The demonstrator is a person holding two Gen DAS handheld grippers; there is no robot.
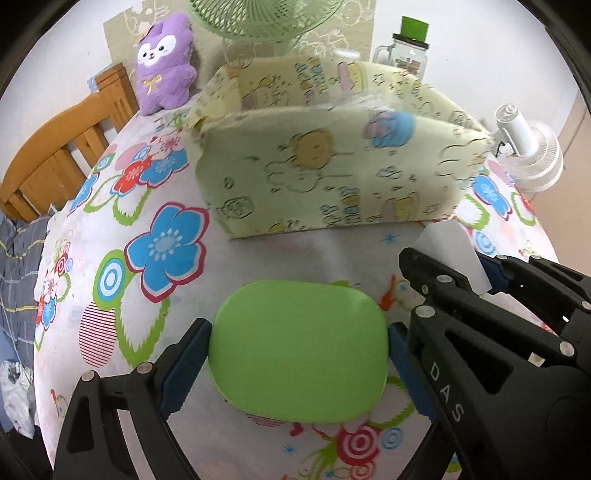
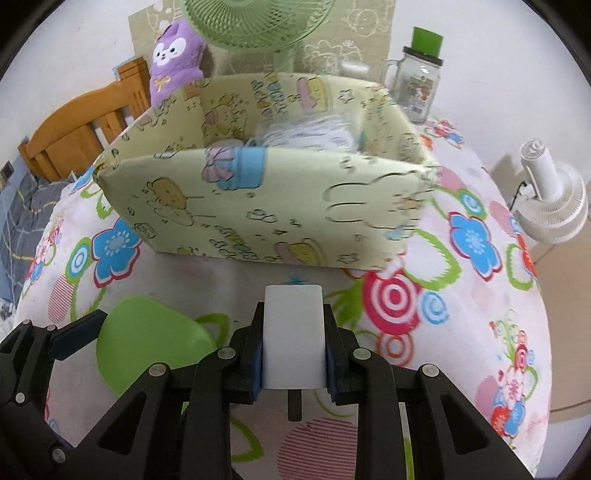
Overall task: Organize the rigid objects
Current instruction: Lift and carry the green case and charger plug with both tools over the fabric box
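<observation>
A green rounded case (image 1: 299, 350) sits between the blue pads of my left gripper (image 1: 299, 326), which is shut on it just above the floral cloth. Over in the right wrist view the same green case (image 2: 147, 339) shows at lower left. My right gripper (image 2: 293, 314) is shut on a white rectangular block (image 2: 292, 332), and that block (image 1: 447, 247) also appears at the right of the left wrist view. Straight ahead of both grippers stands a pale yellow cartoon-print storage box (image 2: 273, 206), open at the top, with a white crinkled item (image 2: 306, 129) inside it.
The floral tablecloth (image 1: 166, 251) covers a round table. Behind the box are a purple plush toy (image 1: 164, 62), a green fan (image 1: 258, 18) and a glass jar with a green lid (image 1: 406, 48). A white fan (image 1: 532, 151) stands off the right edge, wooden furniture (image 1: 62, 147) at left.
</observation>
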